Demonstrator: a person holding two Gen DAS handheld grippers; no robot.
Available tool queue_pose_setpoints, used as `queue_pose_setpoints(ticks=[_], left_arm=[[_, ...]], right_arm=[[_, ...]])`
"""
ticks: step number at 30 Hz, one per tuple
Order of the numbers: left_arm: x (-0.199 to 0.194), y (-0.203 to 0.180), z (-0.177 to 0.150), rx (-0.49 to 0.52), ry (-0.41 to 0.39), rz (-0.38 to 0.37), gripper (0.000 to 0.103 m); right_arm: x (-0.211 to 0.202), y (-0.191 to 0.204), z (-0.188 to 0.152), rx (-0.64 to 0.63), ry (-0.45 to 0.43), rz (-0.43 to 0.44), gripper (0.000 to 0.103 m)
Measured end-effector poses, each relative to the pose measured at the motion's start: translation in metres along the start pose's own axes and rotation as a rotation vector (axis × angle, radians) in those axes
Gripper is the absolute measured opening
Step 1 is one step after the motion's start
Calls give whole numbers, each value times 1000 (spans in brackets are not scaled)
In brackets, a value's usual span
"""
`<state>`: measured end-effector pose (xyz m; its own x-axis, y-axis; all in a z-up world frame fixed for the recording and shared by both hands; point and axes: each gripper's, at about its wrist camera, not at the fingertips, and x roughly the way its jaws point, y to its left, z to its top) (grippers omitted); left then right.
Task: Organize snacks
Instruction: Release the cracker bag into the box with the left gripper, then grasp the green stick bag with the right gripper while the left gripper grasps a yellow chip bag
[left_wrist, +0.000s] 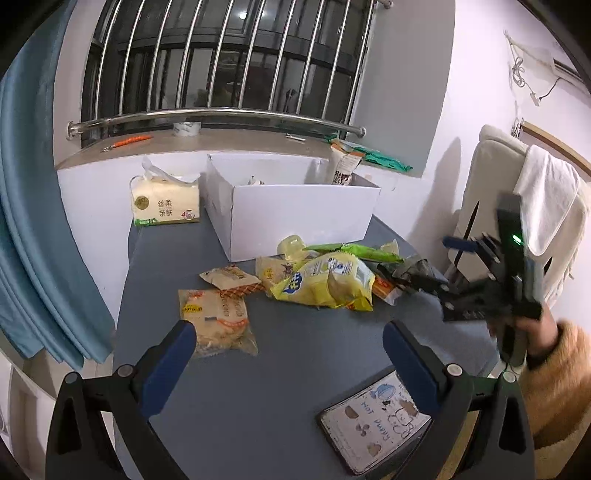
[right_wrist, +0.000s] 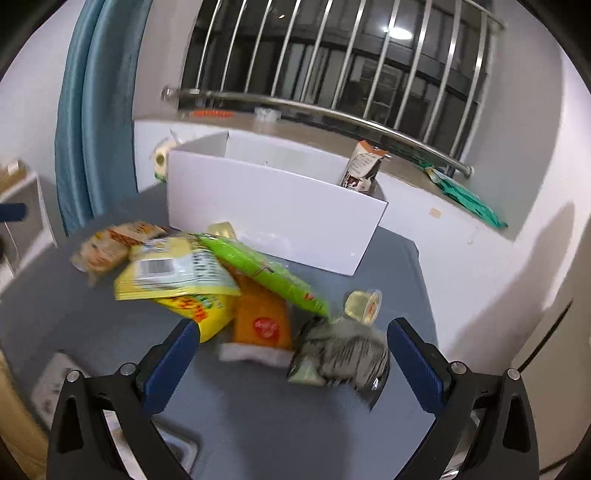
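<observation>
A pile of snack packets lies on the grey table (left_wrist: 277, 387) in front of an open white box (left_wrist: 295, 210). It holds a yellow bag (left_wrist: 325, 280), a green packet (right_wrist: 258, 273), an orange packet (right_wrist: 262, 317), a dark striped packet (right_wrist: 343, 358), a jelly cup (right_wrist: 364, 304) and pale bread packets (left_wrist: 218, 321). My left gripper (left_wrist: 288, 350) is open and empty, above the table beside the bread packets. My right gripper (right_wrist: 291, 350) is open and empty, just short of the orange and striped packets; it also shows, blurred, in the left wrist view (left_wrist: 491, 288).
A tissue pack (left_wrist: 166, 203) stands left of the box. A milk carton (right_wrist: 364, 171) stands behind the box's right corner. A phone (left_wrist: 369, 424) lies at the table's near right edge. A chair with a towel (left_wrist: 535, 206) stands to the right. Window bars and sill are behind.
</observation>
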<state>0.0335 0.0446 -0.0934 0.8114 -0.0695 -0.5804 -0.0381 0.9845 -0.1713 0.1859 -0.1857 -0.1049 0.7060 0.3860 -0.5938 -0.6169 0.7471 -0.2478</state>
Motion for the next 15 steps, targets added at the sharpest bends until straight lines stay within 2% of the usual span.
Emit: queue_pose_setpoints(ticks=[5,8,11,12,14,15], left_arm=[[6,4,-5,-4,21,8,103],[8,6,-8,-12,31,14,103],[9,9,-10,-19,41,20,103],[9,11,-11,-22,44,23,103],[10,14,-13,-33,50,32,103],[10,16,-13,-38,51,33,103]], right_arm=[[38,3,19,-165,56,-17,103],[61,6,27,-214,101,19,103],[84,11,32,-259,139,17,103],[94,12,33,-275,152,26,98],[105,13,35,-275,177,49,62],[109,12,37,-265,199,64,23]])
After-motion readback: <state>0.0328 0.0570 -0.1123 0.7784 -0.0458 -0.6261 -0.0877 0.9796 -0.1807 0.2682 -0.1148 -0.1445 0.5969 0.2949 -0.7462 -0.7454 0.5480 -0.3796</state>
